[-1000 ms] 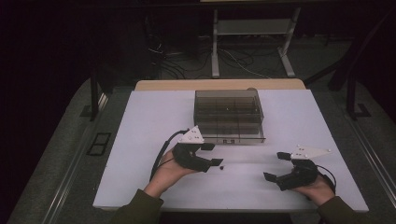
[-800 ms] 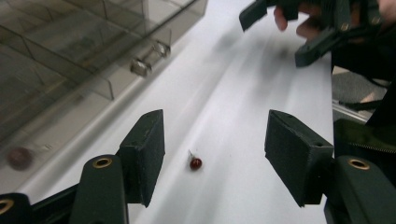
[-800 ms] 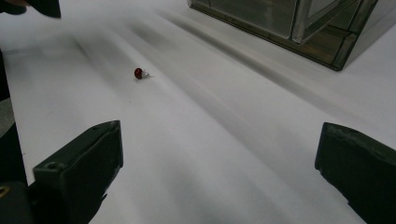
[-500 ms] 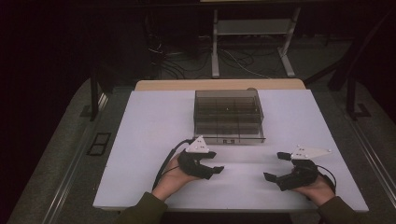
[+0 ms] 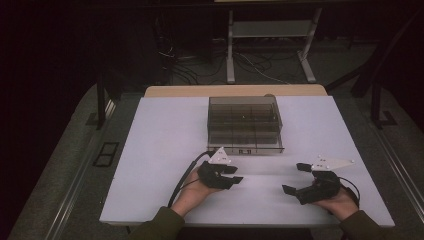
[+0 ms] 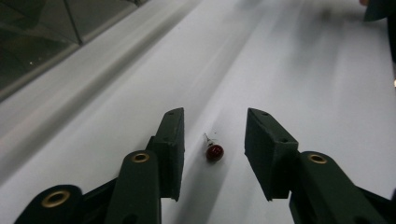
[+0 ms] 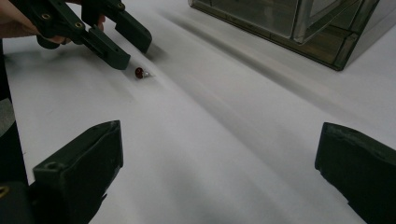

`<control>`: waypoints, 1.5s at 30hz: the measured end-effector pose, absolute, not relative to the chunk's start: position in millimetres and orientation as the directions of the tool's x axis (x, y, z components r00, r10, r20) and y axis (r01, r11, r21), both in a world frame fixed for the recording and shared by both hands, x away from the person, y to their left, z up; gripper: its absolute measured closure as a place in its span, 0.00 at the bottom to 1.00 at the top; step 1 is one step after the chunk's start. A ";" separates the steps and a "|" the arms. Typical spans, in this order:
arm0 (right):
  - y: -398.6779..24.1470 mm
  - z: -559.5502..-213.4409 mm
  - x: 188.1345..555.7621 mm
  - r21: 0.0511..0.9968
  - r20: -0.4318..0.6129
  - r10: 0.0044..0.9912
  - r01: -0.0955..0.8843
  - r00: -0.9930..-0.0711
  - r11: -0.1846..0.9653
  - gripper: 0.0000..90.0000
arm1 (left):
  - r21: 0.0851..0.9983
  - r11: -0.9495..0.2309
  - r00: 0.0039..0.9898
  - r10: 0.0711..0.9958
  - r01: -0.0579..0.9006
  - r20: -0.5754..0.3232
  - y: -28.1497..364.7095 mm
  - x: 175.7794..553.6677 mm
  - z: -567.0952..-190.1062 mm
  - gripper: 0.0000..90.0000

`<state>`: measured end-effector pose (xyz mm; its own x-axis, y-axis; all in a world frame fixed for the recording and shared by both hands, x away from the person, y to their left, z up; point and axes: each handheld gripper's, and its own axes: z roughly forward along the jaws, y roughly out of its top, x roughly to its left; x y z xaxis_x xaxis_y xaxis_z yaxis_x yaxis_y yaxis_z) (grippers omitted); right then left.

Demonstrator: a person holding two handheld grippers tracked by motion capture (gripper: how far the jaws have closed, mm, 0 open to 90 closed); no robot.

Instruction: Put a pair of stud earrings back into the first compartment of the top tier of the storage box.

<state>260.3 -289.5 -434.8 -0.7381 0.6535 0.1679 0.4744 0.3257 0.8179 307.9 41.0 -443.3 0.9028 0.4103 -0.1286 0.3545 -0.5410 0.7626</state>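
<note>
A tiny dark-red bulb (image 6: pixel 214 152) with thin wire leads lies between the left gripper's (image 6: pixel 214 140) parted jaws, untouched. The right gripper (image 7: pixel 219 154) gapes wide, holding nothing.

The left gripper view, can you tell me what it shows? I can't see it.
A tiny red bulb lies on a white table, in the gap between the two open black jaws of the left hand-held gripper, not touching either. A dark see-through box sits at the top left.
</note>
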 end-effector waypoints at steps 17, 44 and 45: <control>-289.5 -434.8 260.7 0.818 0.171 0.654 0.476 -0.737 0.323 0.01 | 0.734 -0.586 0.909 0.403 0.343 -0.104 33.6 309.2 -452.7 0.86; -290.2 -434.2 259.9 0.820 0.170 0.653 0.473 -0.738 0.321 0.01 | 0.758 -0.559 0.927 0.338 0.337 -0.163 59.5 307.8 -426.0 0.87; -290.1 -434.2 259.8 0.820 0.171 0.653 0.474 -0.738 0.321 0.01 | 0.759 -0.557 0.927 0.336 0.338 -0.166 60.9 307.5 -424.2 0.87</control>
